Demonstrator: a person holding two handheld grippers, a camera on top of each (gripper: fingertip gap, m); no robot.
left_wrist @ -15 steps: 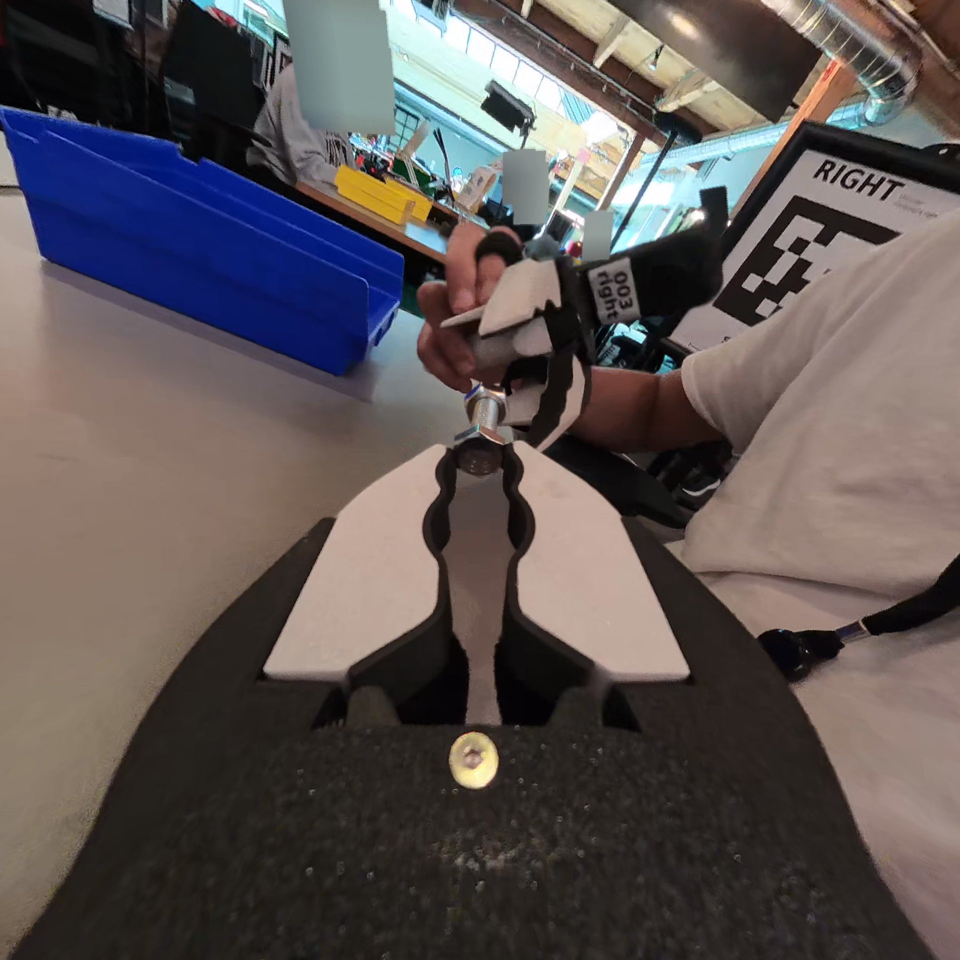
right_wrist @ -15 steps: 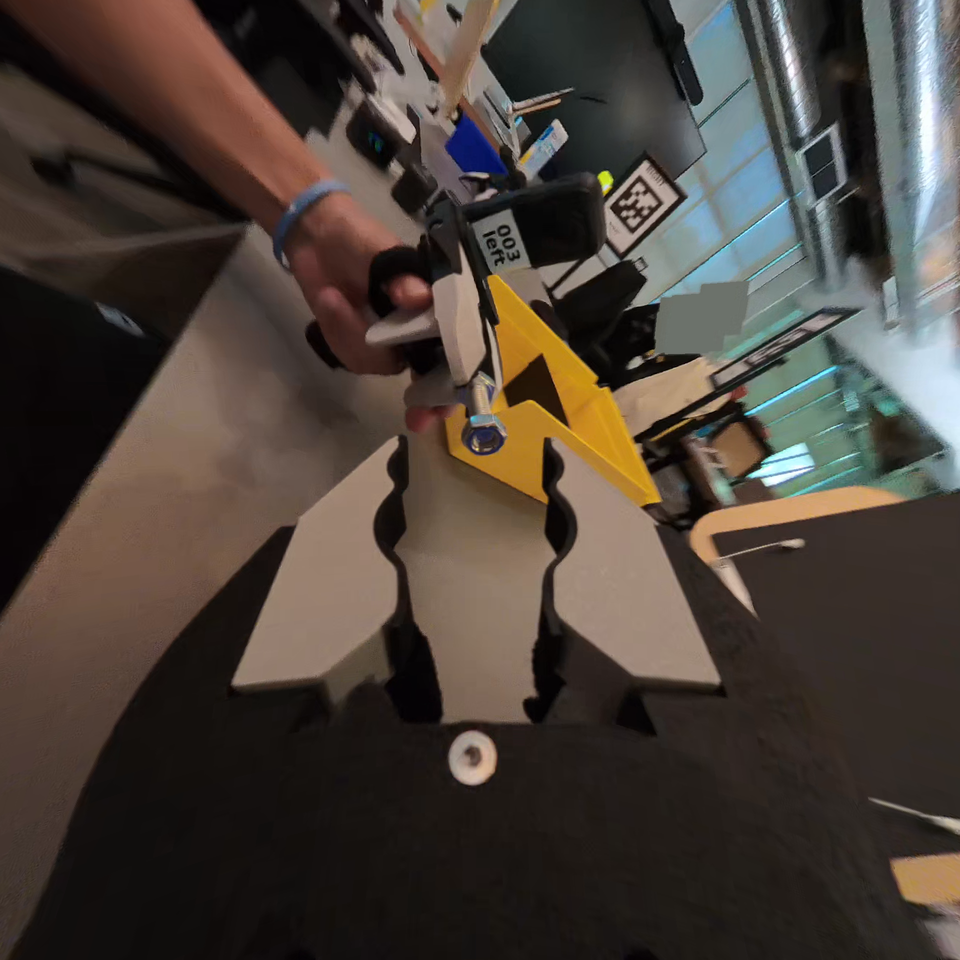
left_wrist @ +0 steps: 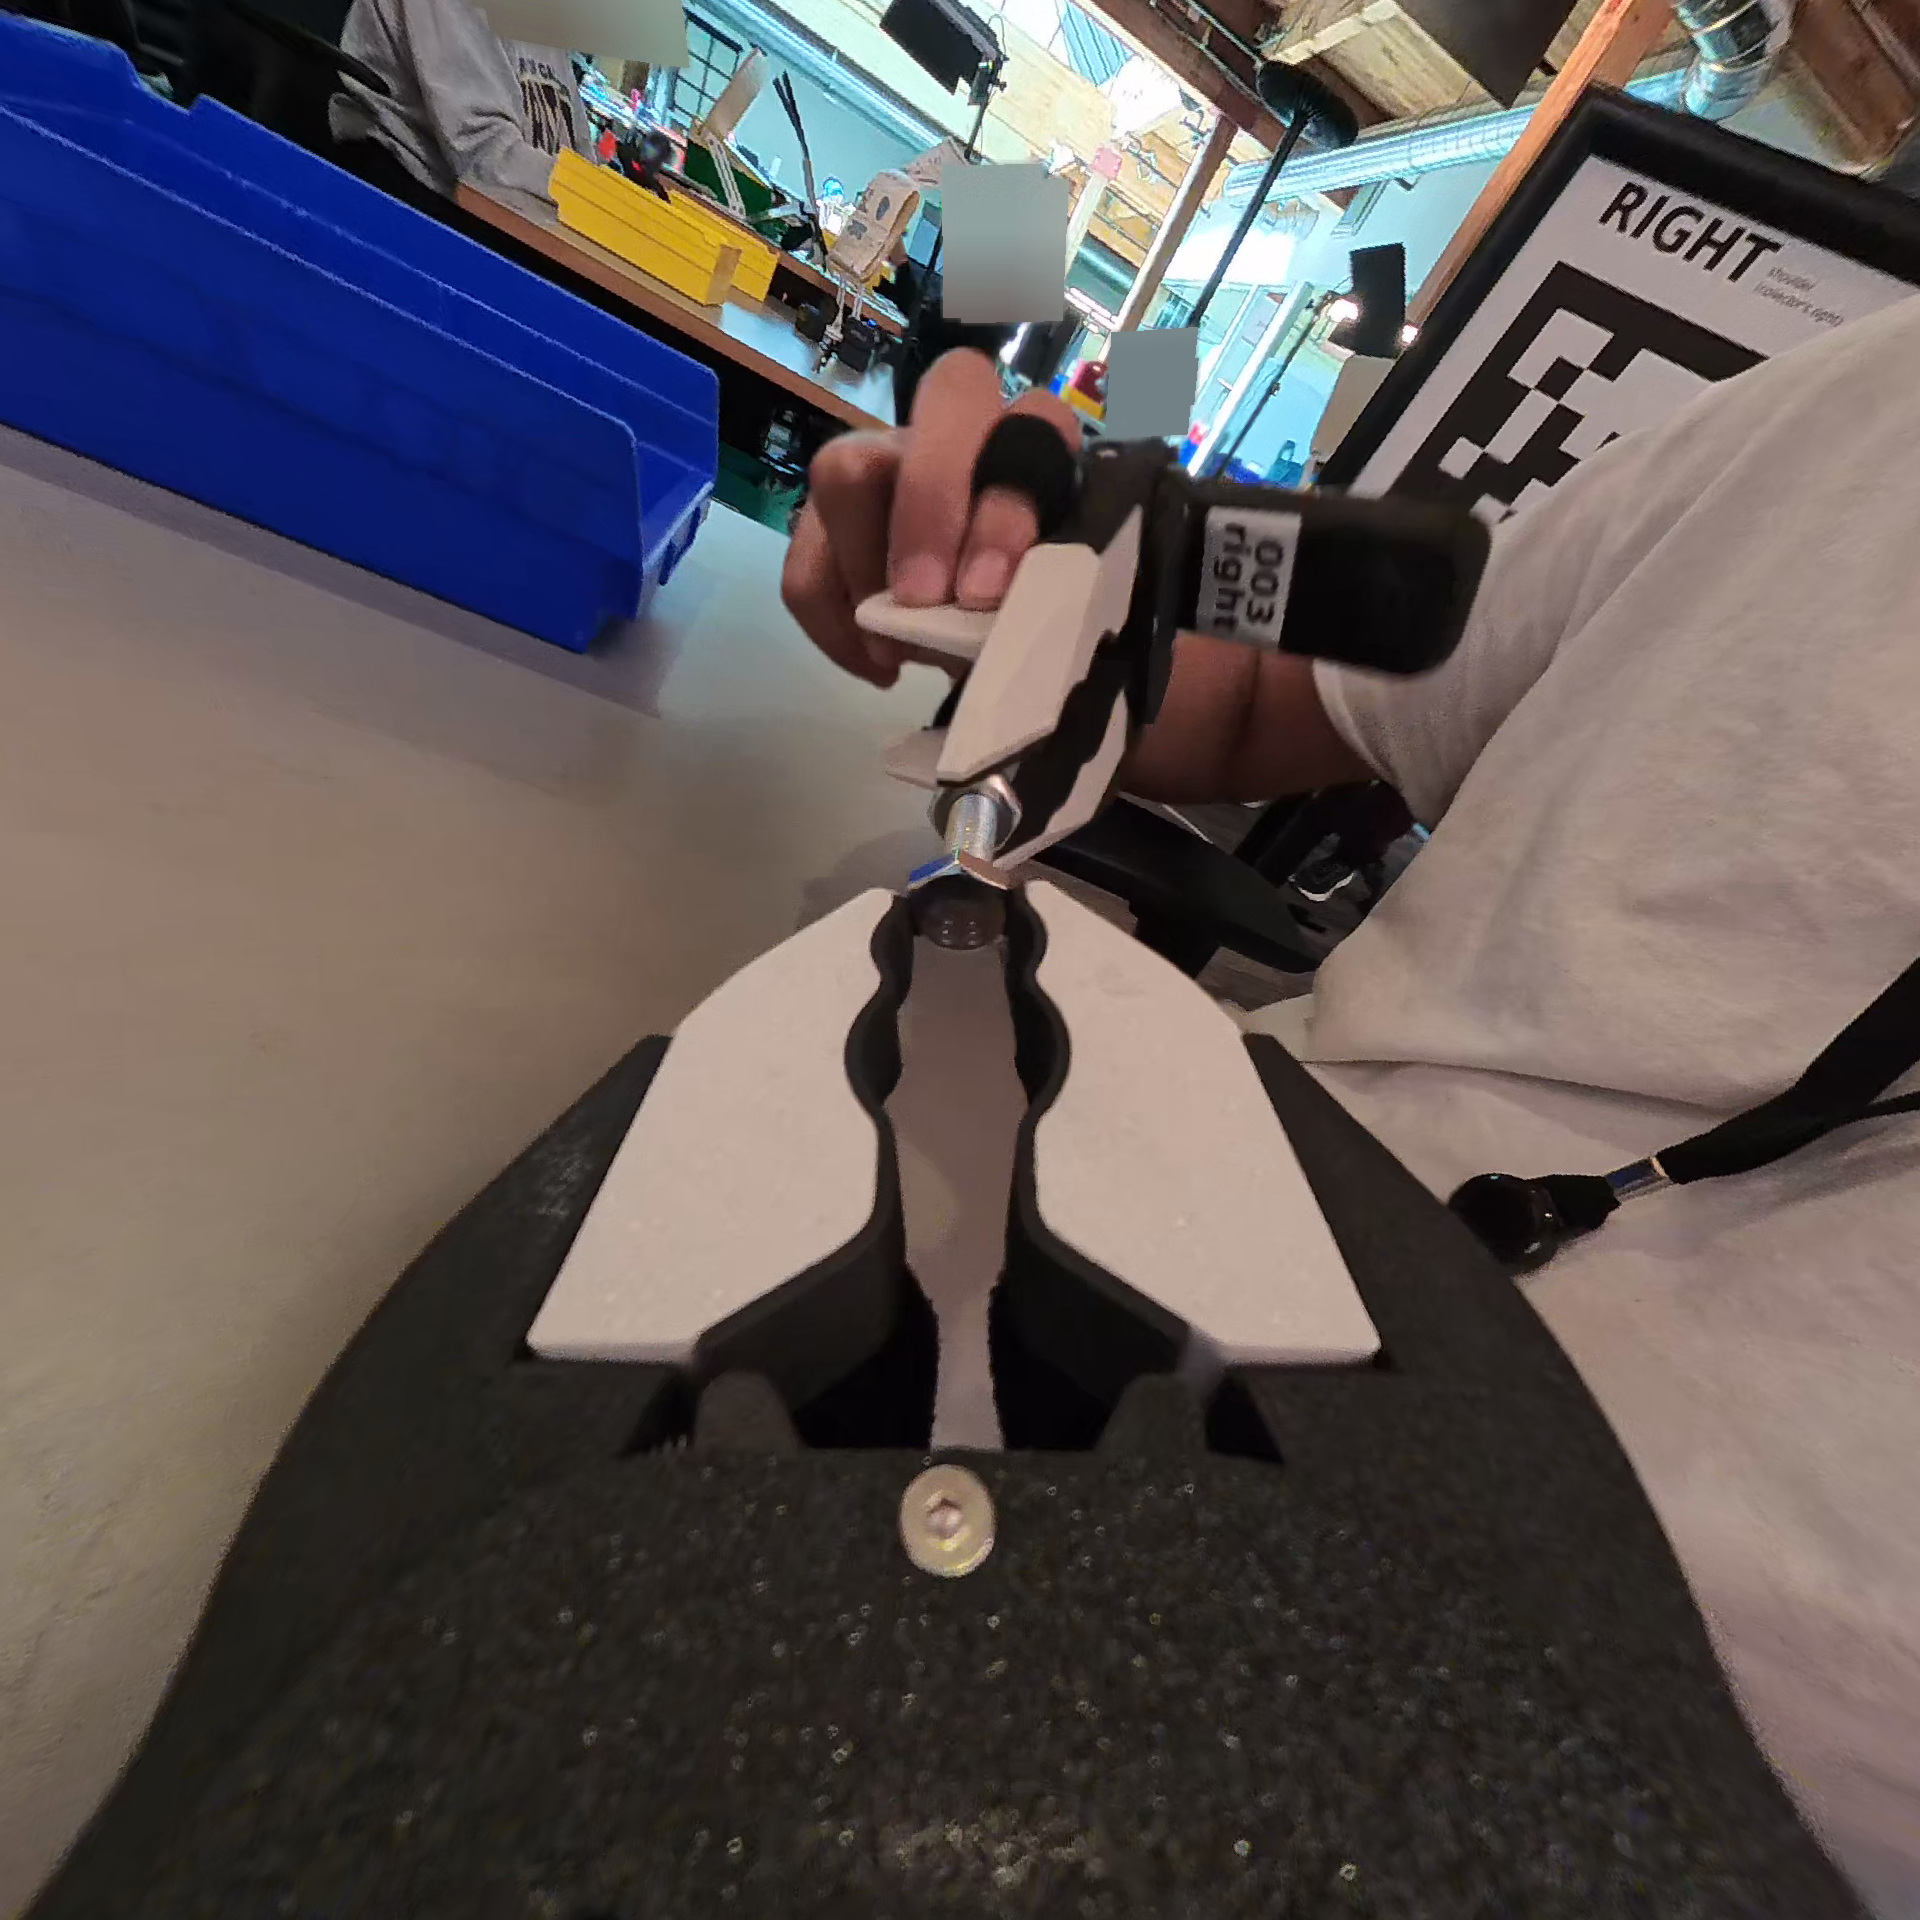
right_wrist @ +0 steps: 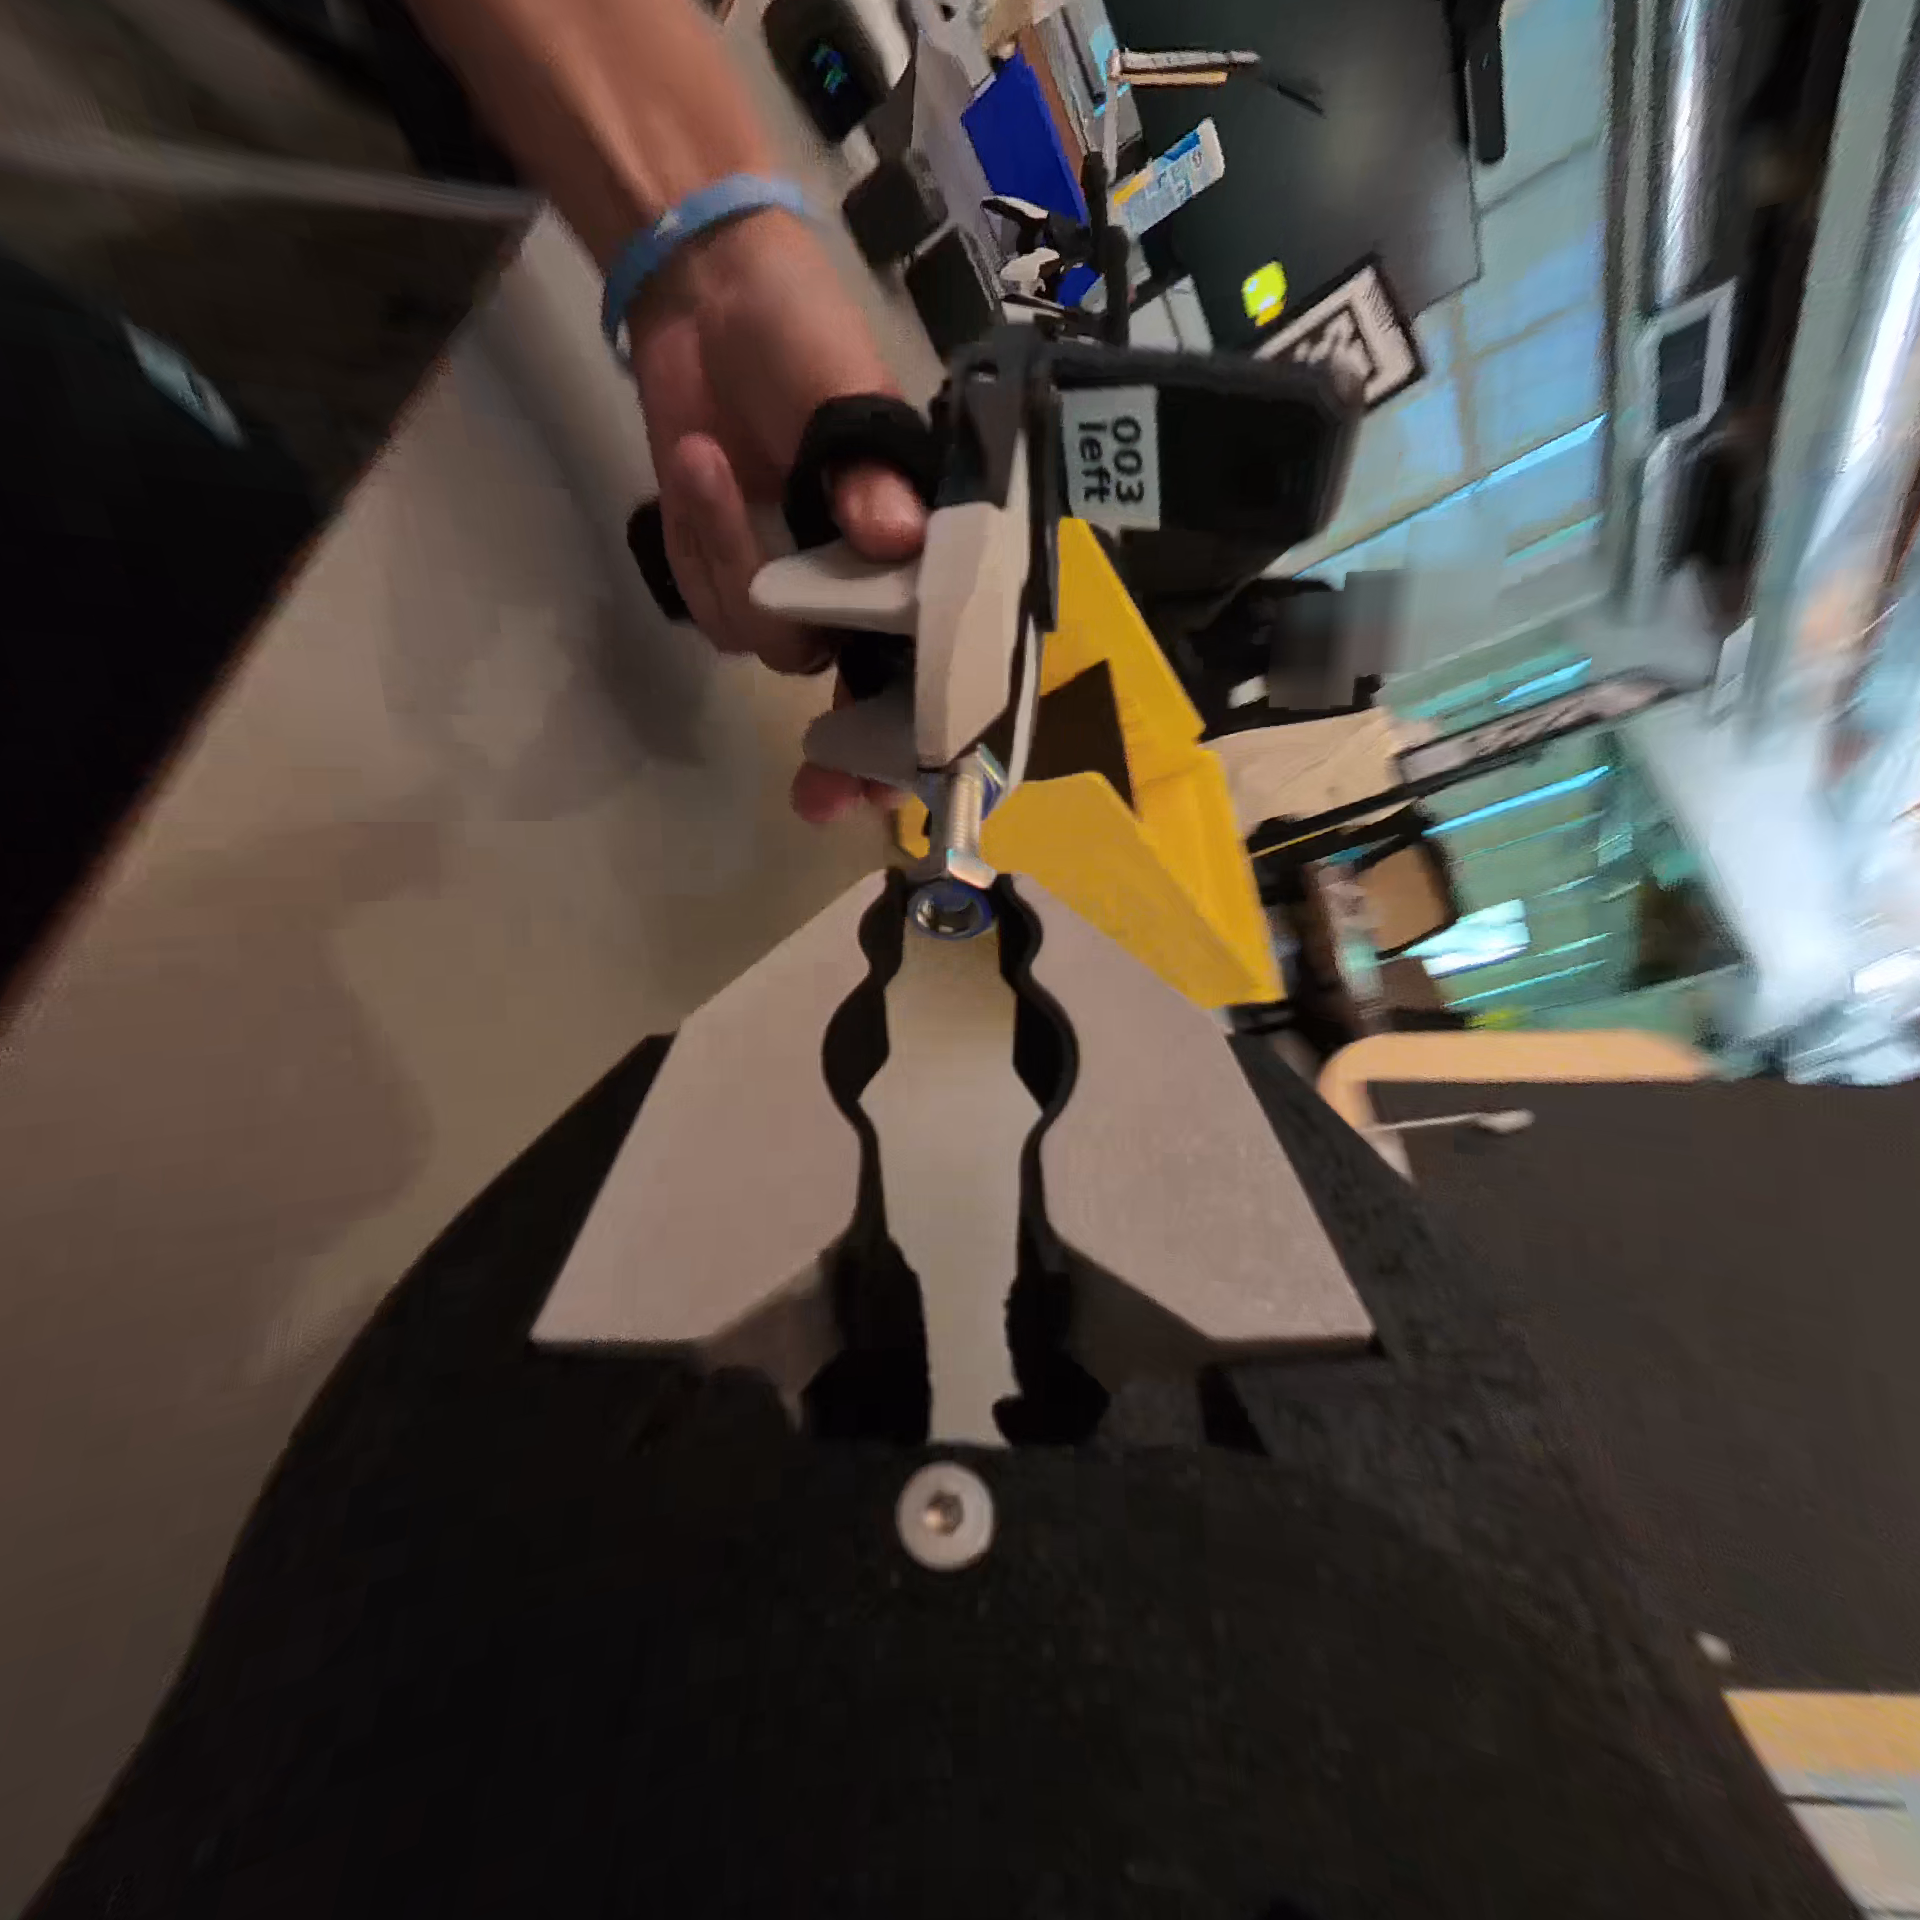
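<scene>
Left gripper: its jaws are drawn in tight on the bolt head (left_wrist: 954,927), a dark round end seated right at the tips of the left gripper (left_wrist: 954,914).
Right gripper: closed likewise, tips pinching a hex nut (right_wrist: 948,916) with a blue insert ring; the right gripper (right_wrist: 948,906) faces the other one nearly tip to tip.
Bolt: the threaded bolt (left_wrist: 968,826) bridges the two sets of tips, a short run of bare silver thread showing between them. The nut looks to be sitting on the thread, though how far on I cannot tell.
Why held so: each gripper takes one end, which to my eye leaves the thread clear and lets either end be steadied against the other. The whole thing is carried in the air, above the table (left_wrist: 312,935) and not touching it.
Hands: the right hand (left_wrist: 904,540) wraps its gripper's handle with a finger through a black loop; the left hand (right_wrist: 748,499) does the same, a blue wristband (right_wrist: 686,234) above it.
Person: a white shirt (left_wrist: 1610,779) fills the right of the left wrist view, with a black lanyard strap (left_wrist: 1766,1132) hanging across it.
Bins: a blue bin (left_wrist: 364,416) stands on the table well off to the left; a yellow bin (right_wrist: 1132,831) lies behind the left gripper in the right wrist view.
Behind: a framed black-and-white marker board (left_wrist: 1662,343) stands at the person's shoulder.
</scene>
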